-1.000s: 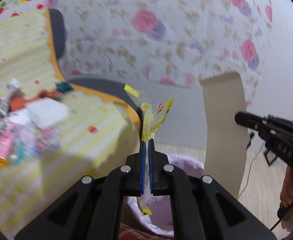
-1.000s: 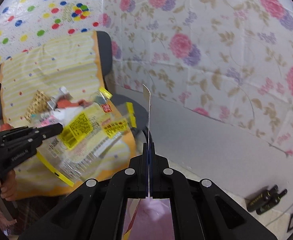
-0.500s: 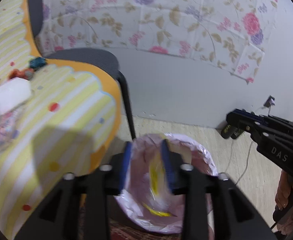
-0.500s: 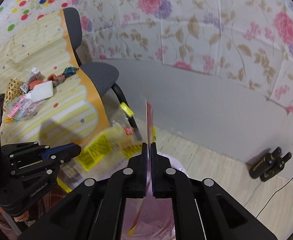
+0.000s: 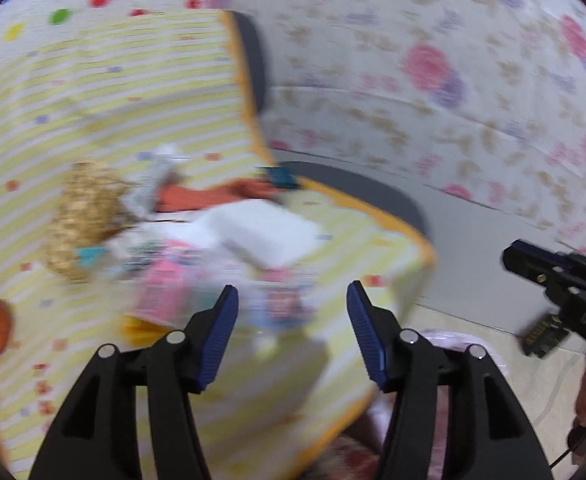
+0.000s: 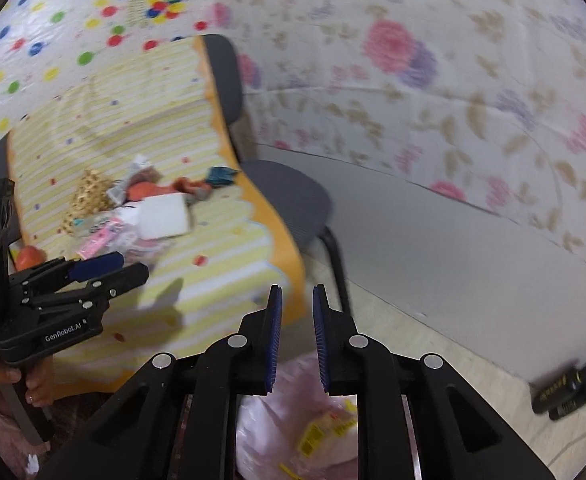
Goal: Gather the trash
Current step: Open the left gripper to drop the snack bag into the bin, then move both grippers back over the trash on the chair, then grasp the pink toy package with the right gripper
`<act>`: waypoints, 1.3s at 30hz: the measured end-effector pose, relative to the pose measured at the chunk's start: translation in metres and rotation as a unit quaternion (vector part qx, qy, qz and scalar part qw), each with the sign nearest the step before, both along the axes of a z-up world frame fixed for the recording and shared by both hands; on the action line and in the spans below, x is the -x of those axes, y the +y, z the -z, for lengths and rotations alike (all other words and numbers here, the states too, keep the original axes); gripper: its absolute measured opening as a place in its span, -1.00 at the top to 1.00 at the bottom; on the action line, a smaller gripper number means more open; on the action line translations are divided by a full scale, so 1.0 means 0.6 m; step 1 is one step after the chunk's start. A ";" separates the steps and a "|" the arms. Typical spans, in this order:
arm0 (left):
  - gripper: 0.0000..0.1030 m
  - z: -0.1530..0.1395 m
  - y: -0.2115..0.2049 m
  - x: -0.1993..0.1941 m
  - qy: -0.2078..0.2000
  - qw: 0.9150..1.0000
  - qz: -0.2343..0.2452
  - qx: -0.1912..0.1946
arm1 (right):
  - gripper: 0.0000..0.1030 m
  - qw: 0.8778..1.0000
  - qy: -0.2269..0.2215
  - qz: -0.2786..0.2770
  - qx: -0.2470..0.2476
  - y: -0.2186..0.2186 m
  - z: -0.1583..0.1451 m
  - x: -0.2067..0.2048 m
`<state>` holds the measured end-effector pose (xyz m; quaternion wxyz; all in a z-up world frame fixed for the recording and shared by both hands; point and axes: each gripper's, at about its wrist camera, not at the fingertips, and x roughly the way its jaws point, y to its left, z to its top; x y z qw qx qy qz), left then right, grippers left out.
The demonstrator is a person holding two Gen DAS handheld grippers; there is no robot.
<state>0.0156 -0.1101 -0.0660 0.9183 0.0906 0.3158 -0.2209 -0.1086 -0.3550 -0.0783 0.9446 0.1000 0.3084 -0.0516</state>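
Left gripper point(image 5: 292, 300): jaws wide apart, empty, aimed at the blurred trash pile point(image 5: 197, 248) on the striped yellow cloth point(image 5: 93, 120) just ahead of its tips. Right gripper point(image 6: 297, 304): jaws slightly apart, nothing between them. Pink-lined trash bin point(image 6: 293, 412) sits directly below the right gripper; yellow wrapper point(image 6: 325, 432) lies inside. Two black handsets point(image 6: 569, 392) lie on the floor, far right.

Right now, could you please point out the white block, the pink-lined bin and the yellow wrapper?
white block point(image 6: 163, 216): right wrist view, middle of its top face.
pink-lined bin point(image 6: 293, 408): right wrist view, liner inside.
yellow wrapper point(image 6: 313, 436): right wrist view, printed face.
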 end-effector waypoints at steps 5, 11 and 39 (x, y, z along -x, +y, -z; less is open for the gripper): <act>-0.18 -0.005 0.083 -0.041 -0.002 0.997 -0.074 -0.011 | 0.51 0.999 -0.018 -0.051 0.007 0.065 -0.027 -0.066; -0.28 0.016 0.161 -0.083 0.014 0.989 -0.143 -0.013 | 0.36 0.995 -0.018 -0.096 0.011 0.125 -0.036 -0.139; -0.28 0.044 0.245 -0.118 0.052 0.983 -0.178 0.013 | 0.19 0.939 0.044 -0.258 0.222 0.366 0.051 -0.241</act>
